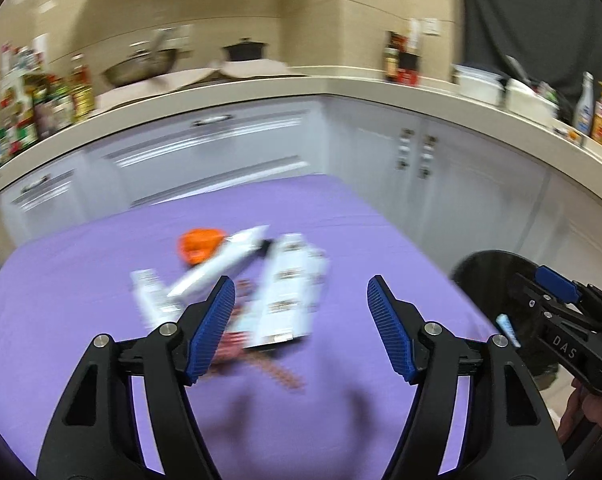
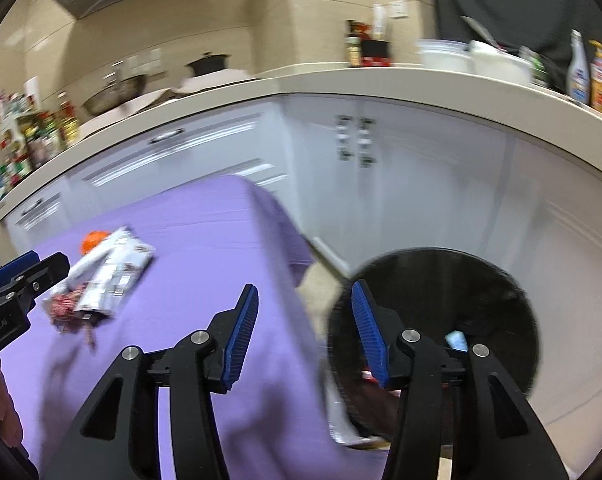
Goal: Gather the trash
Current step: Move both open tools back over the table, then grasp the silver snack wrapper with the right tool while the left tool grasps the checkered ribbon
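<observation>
A blurred heap of trash lies mid-table on the purple cloth [image 1: 81, 280]: an orange piece [image 1: 201, 244], a white tube [image 1: 221, 266], a white printed wrapper [image 1: 293, 292] and a red-and-white wrapper [image 1: 237, 340]. My left gripper [image 1: 301, 282] hangs over the near side of the heap, open and empty. My right gripper [image 2: 304, 286] is open and empty over the table's right edge, beside the round black bin [image 2: 441, 276]. A pale blue scrap [image 2: 457, 340] lies in the bin, and a silvery wrapper [image 2: 341, 420] sits at its near rim. The heap [image 2: 109, 272] appears far left in the right wrist view.
White kitchen cabinets [image 1: 261, 140] under a beige counter [image 1: 341, 84] wrap around behind the table. Bottles [image 1: 53, 100], a wok [image 1: 141, 66], a pot and tubs crowd the counter. The bin stands on the floor off the table's right side. A hand [image 1: 581, 412] holds the right gripper.
</observation>
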